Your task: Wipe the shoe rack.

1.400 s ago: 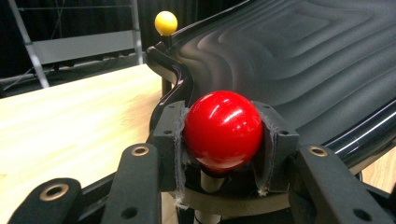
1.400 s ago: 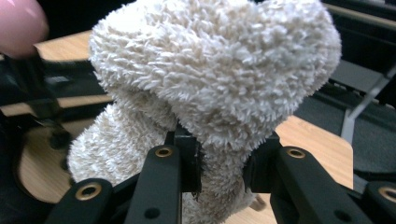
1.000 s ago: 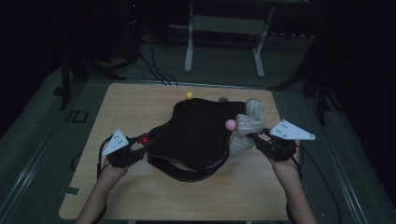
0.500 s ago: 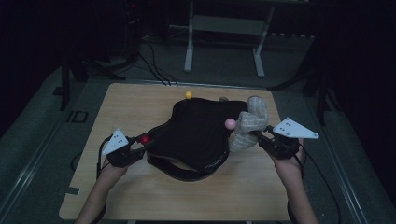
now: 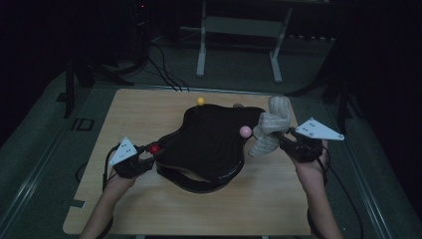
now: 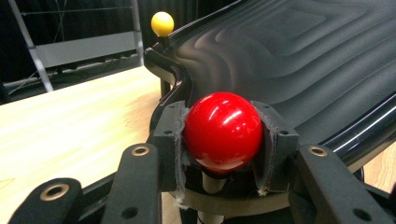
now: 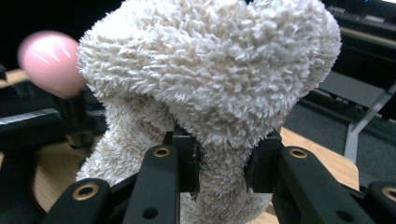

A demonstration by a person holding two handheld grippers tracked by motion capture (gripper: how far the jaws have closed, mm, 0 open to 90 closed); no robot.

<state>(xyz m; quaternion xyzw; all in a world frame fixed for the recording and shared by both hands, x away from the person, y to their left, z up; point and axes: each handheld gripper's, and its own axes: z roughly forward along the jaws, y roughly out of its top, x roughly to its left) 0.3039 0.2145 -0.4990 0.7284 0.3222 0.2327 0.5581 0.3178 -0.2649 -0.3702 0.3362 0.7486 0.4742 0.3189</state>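
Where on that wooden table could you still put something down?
The light wooden table is bare across its far-left corner, left of the yellow ball knob, and along the near edge between the two forearms. The middle is crowded: the black ridged tray fills it, with the left claw on its red ball knob and the right claw gripping a white fluffy towel.

We see our left tongs (image 5: pixel 149 158) and right tongs (image 5: pixel 281 139) built of black links with brass-ringed rivets, each topped by a grey three-cornered plate with dark dots, black cables trailing; our forearms are bare
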